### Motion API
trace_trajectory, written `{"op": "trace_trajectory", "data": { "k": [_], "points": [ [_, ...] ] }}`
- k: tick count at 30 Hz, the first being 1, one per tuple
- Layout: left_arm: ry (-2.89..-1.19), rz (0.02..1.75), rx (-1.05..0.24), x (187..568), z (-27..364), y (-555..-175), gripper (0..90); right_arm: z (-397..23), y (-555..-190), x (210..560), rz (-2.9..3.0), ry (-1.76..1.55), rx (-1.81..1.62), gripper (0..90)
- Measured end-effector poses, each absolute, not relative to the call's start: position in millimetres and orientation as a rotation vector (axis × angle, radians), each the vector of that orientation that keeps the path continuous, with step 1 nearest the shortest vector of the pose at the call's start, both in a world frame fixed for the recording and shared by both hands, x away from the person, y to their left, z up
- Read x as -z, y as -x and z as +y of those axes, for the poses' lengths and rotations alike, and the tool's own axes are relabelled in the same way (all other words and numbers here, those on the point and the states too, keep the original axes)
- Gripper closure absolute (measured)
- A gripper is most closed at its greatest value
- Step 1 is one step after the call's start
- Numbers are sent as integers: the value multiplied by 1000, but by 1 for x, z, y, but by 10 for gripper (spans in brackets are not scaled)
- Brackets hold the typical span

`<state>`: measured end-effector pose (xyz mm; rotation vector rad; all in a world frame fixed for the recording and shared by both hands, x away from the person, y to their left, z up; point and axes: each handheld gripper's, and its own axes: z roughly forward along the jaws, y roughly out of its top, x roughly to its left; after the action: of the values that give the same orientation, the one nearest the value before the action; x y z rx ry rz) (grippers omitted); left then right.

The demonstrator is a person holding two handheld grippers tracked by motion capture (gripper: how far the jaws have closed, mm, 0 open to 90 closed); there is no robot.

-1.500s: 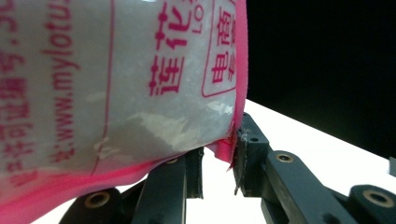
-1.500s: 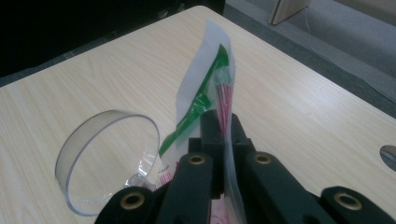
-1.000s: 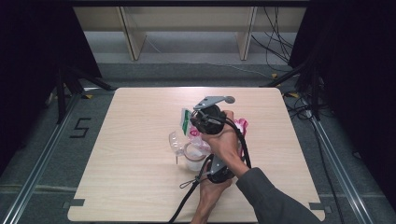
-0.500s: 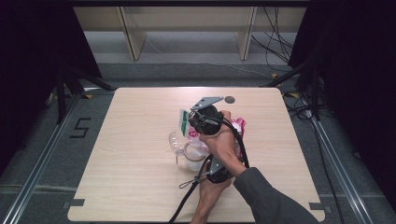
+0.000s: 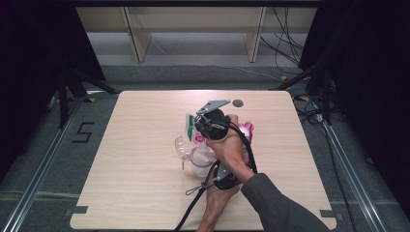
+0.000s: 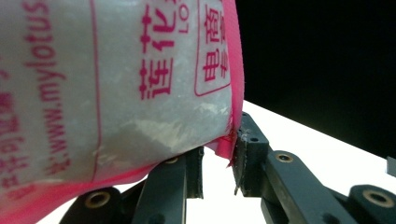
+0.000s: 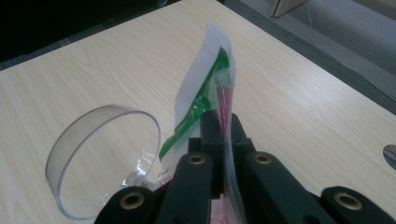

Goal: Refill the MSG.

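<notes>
High view: clear plastic cup (image 5: 186, 147) on its side at table (image 5: 135, 193) centre, 9 o'clock of pink-printed bag (image 5: 247, 131). Left gripper (image 5: 223, 178) pinches bag's pink edge (image 6: 231, 140). Right gripper (image 5: 205, 124) clenched on bag's green-and-white top strip (image 7: 205, 93), 12 o'clock of cup. Judgement: pull grips apart steadily, keep mouth near cup rim, avoid spill.

pink-printed bag (image 6: 116, 84): cut off top/left, txt partial | clear cup (image 7: 105, 158): base behind jaws | desk hole (image 7: 390, 156): cut by rt edge
</notes>
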<state>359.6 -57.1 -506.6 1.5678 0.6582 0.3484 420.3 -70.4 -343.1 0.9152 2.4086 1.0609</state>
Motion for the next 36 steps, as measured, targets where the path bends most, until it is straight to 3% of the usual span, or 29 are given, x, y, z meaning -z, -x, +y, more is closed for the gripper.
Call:
{"op": "trace_trajectory", "data": {
  "k": [36],
  "points": [
    [-1562, 669, -341, 504, -54, -364, 763, -59, -425, 345, 2414, -890, -1033, 900]
  ]
}}
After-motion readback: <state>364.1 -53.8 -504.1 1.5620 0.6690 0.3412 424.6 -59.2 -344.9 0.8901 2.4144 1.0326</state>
